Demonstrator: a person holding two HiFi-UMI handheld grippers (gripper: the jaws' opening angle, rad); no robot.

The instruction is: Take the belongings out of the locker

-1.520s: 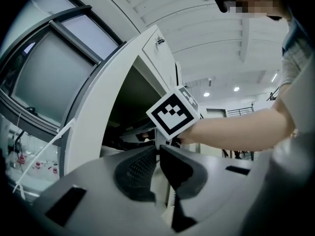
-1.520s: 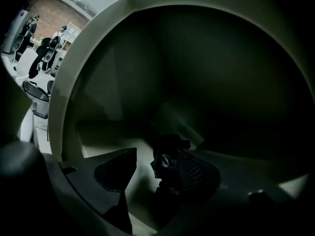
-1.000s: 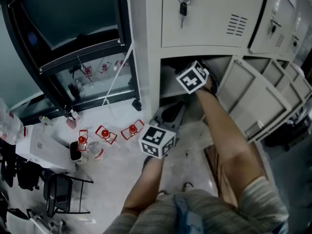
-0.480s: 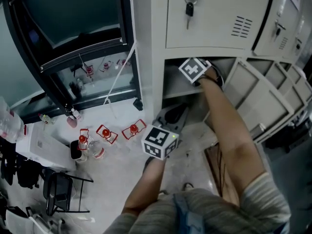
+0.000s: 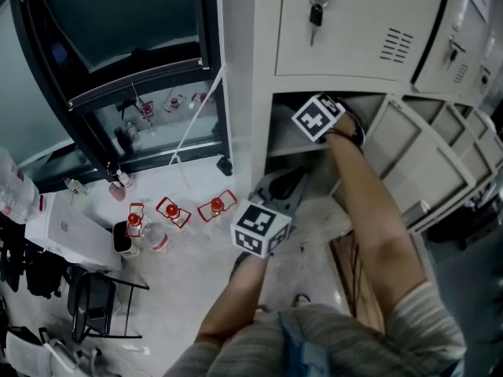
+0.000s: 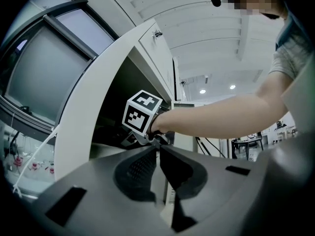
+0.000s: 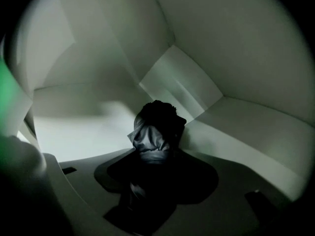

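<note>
The pale metal locker (image 5: 346, 30) has its lower compartment (image 5: 284, 132) open, door (image 5: 416, 163) swung out to the right. My right arm reaches into it; only that gripper's marker cube (image 5: 318, 118) shows from above. Inside, a crumpled grey bundle with a dark top (image 7: 151, 132) lies on the compartment floor near the back corner. My right gripper (image 7: 152, 168) has just been closing its jaws, and the bundle sits between them, gripped at its near end. My left gripper (image 6: 158, 149) is shut and empty. It hangs outside the locker (image 5: 284, 181), pointing at the opening.
Keys (image 5: 316, 10) hang in the closed door above. More locker doors (image 5: 479, 144) stand open at the right. On the floor to the left are red-capped bottles (image 5: 173, 210), a white box (image 5: 67, 234) and a black chair (image 5: 94, 309), below a dark-framed window (image 5: 118, 77).
My right hand has pushed a little further into the compartment and tipped downward. The left gripper has stayed where it was.
</note>
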